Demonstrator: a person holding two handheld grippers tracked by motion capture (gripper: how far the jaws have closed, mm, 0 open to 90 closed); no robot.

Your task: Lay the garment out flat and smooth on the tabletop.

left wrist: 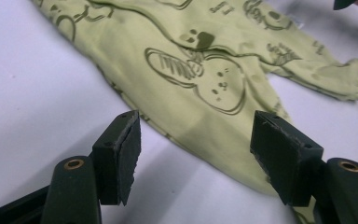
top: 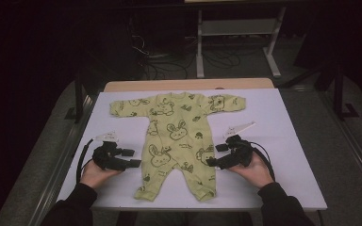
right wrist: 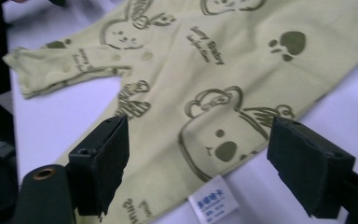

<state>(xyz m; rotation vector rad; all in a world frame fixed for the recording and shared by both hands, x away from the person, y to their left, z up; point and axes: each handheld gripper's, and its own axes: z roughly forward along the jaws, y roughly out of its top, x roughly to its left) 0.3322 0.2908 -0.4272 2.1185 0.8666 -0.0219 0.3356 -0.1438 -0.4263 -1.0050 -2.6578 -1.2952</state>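
White counter [top: 283, 141] carries a flat, unfolded baby romper [top: 176, 136]; left gripper [top: 128, 157] and right gripper [top: 214, 155] flank it, jaws open, nothing grasped yet.

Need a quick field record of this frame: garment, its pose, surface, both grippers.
garment: yellow-green baby romper with animal prints
pose: spread flat, sleeves out, legs toward the person
label: white tag at the romper's edge
surface: white table
left gripper: open, beside the romper's left leg, holding nothing
right gripper: open, at the romper's right leg edge, holding nothing
contact: cannot tell whether either touches the cloth
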